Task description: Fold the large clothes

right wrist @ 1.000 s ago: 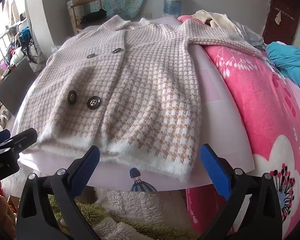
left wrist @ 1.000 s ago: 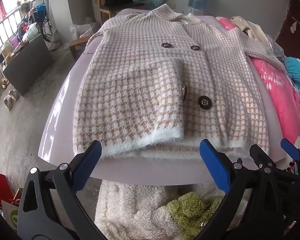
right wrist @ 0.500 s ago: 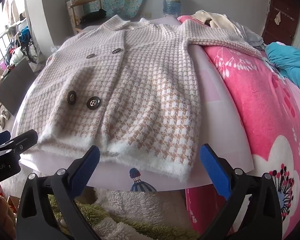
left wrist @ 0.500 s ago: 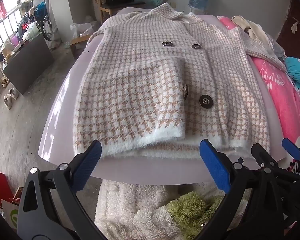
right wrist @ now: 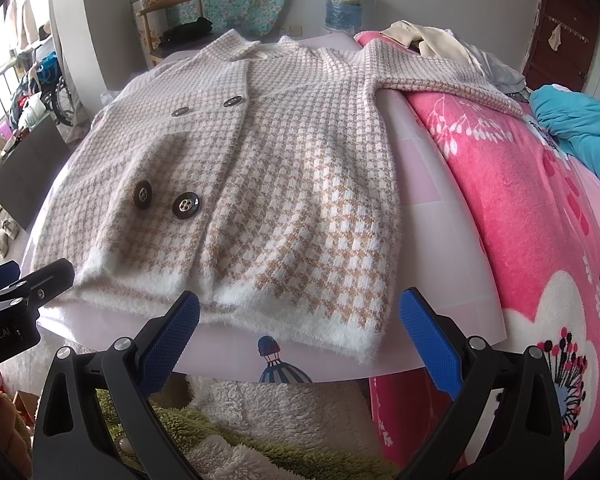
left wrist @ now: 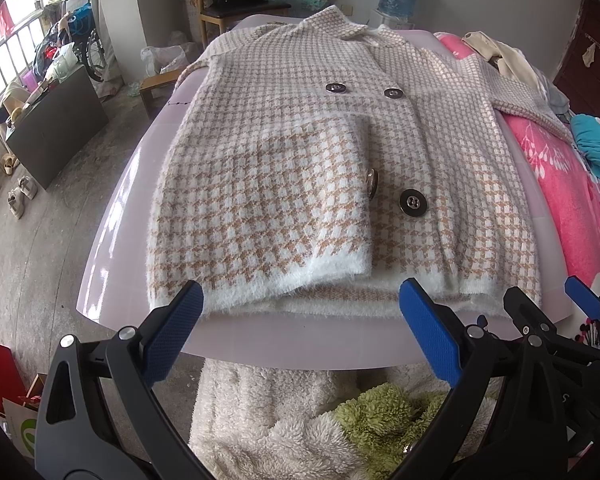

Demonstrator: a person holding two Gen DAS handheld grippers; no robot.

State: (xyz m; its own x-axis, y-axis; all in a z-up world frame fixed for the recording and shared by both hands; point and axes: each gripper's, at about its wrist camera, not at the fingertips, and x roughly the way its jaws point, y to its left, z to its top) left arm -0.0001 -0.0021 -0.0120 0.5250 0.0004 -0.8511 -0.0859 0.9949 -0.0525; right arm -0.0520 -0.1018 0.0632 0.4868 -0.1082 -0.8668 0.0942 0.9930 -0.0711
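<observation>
Hovering just short of the hem, the left tool [left wrist: 300, 322] and right tool [right wrist: 300, 322] both stand spread wide and grasp nothing. Beyond them the checked coat [right wrist: 268, 184] lies face up on the pale table [left wrist: 300, 344], one sleeve [left wrist: 268, 208] already folded across its front, the other sleeve [right wrist: 440, 76] trailing onto the pink blanket [right wrist: 520, 220]. That far sleeve probably needs folding in next

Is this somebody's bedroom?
Probably yes, a lived-in bedroom: a bed with a pink blanket, a wooden chair by the wall, and a checked coat spread out for folding.
</observation>
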